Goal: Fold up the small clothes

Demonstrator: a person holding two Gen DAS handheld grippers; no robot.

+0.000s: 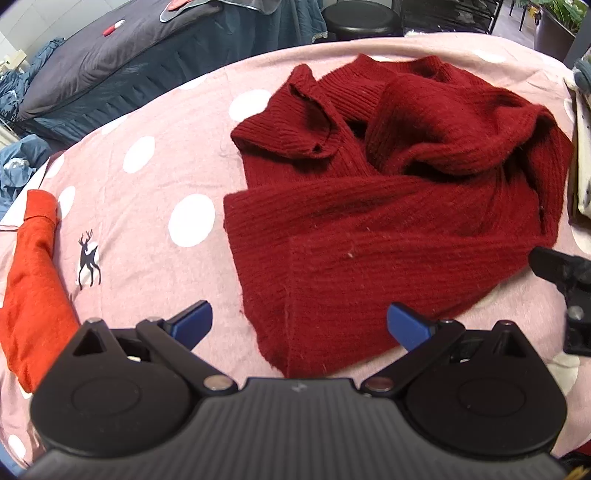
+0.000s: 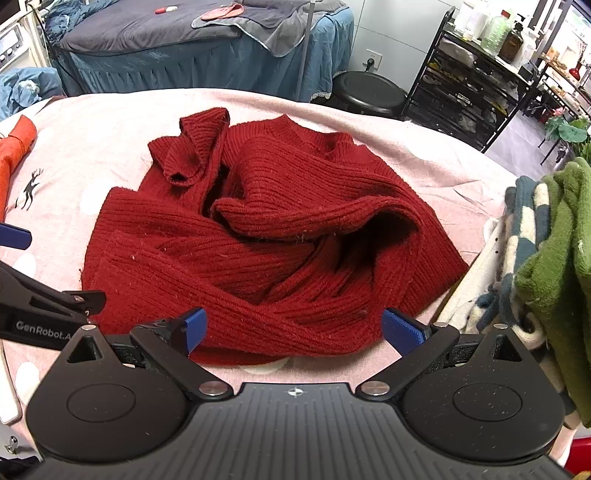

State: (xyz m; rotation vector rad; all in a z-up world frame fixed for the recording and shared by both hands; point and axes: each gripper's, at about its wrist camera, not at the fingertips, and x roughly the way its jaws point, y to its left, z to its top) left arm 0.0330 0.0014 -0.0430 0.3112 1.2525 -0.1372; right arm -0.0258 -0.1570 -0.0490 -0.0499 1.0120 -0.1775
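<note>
A dark red ribbed sweater (image 1: pixel 388 206) lies crumpled in a heap on the pink polka-dot sheet (image 1: pixel 155 206); its sleeves are bunched over the body. In the right wrist view the same sweater (image 2: pixel 273 236) fills the middle. My left gripper (image 1: pixel 299 325) is open, hovering just short of the sweater's near hem with nothing between its blue fingers. My right gripper (image 2: pixel 291 328) is open too, its fingers straddling the near edge of the sweater without holding it. The right gripper (image 1: pixel 565 291) shows at the right edge of the left wrist view; the left gripper (image 2: pixel 40 302) shows at the left of the right wrist view.
An orange garment (image 1: pixel 33 280) lies at the sheet's left edge. A stack of folded clothes, green on top (image 2: pixel 554 258), sits to the right. Beyond the bed are another bed with dark bedding (image 2: pixel 166 33), a black stool (image 2: pixel 369 92) and a shelf rack (image 2: pixel 480 74).
</note>
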